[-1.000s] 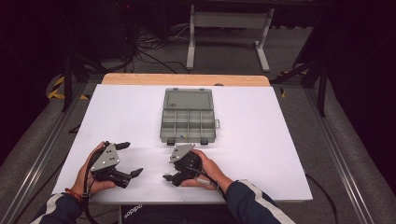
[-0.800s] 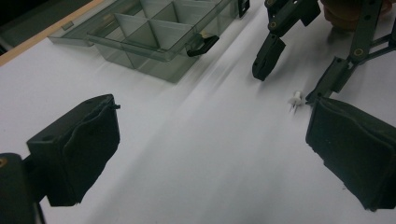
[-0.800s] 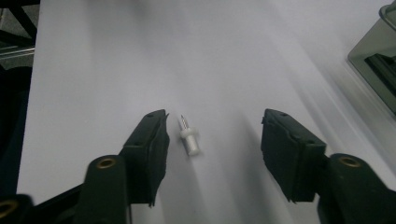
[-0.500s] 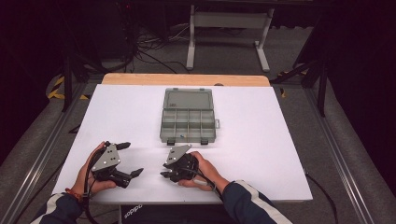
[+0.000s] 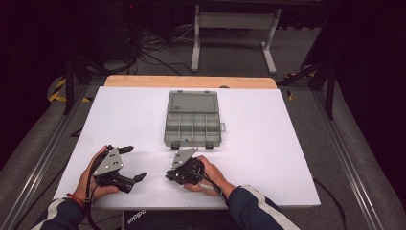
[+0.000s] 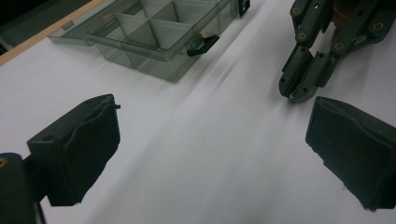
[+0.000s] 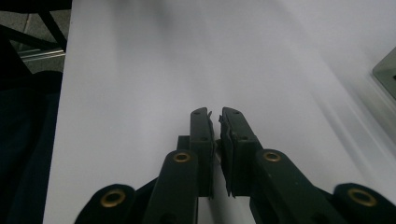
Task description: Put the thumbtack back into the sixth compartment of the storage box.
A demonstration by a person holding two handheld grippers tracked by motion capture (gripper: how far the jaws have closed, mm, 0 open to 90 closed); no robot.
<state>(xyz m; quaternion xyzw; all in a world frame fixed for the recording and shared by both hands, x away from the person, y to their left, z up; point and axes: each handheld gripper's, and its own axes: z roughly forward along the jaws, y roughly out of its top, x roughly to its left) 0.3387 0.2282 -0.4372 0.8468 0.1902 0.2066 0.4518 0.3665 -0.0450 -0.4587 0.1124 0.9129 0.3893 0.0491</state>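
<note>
Since the earlier frame, right gripper [image 5: 171, 175] fingers have just been closing, now nearly together, nothing between. Left gripper [image 5: 133, 163] fingers wide, empty. Both rest on desk [image 5: 287, 158], near open compartment box [image 5: 193, 120] (lid back).

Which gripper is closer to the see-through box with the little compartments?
Right. The right gripper sits just below the compartment box, near its front edge. The left gripper is farther off, down and to the box's left.

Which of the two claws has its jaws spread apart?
The left claw: its two black jaws stand wide apart with bare white table between them. The right claw, beside it near the grey compartment box, has just been closing and holds nothing.
</note>
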